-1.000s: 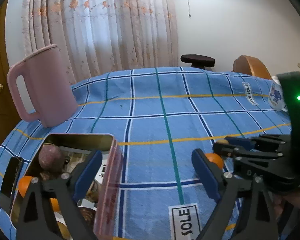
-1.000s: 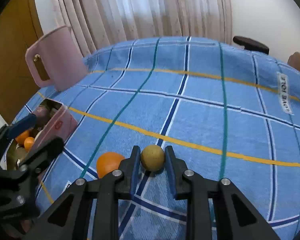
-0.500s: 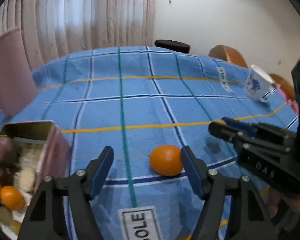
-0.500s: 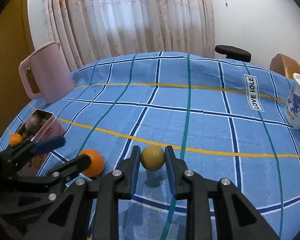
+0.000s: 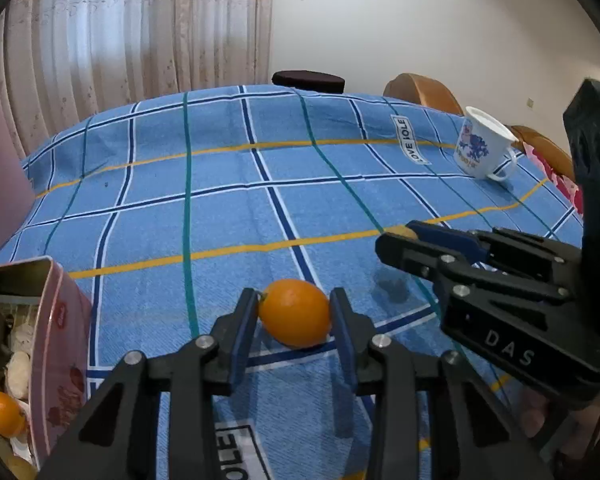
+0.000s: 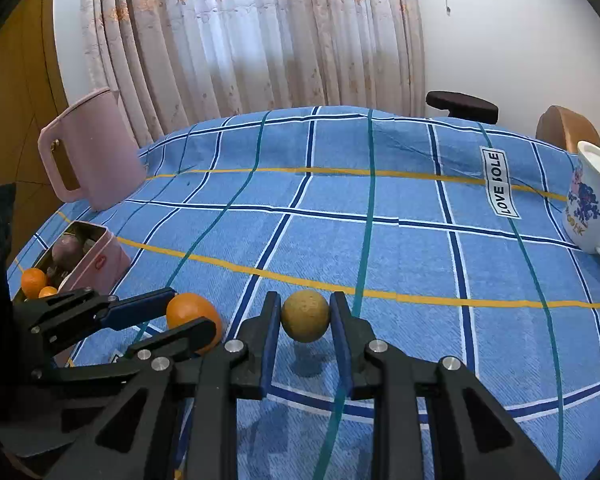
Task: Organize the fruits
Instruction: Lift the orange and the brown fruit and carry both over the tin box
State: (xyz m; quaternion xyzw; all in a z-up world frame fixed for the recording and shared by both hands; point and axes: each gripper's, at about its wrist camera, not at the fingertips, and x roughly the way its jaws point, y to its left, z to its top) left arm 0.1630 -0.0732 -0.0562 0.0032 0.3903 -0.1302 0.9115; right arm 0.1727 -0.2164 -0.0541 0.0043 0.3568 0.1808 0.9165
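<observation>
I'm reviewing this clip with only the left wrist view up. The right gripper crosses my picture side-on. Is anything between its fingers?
Observer: Yes. The right gripper is shut on a round tan fruit.
Operator: Is it resting on the cloth or lifted?
Observer: Lifted, it seems: its shadow lies on the tablecloth below, apart from the fruit.
Operator: What is the pink thing cut off at my left edge?
Observer: A pink jug. It stands upright behind the tin, with its handle toward the picture's left.
</observation>
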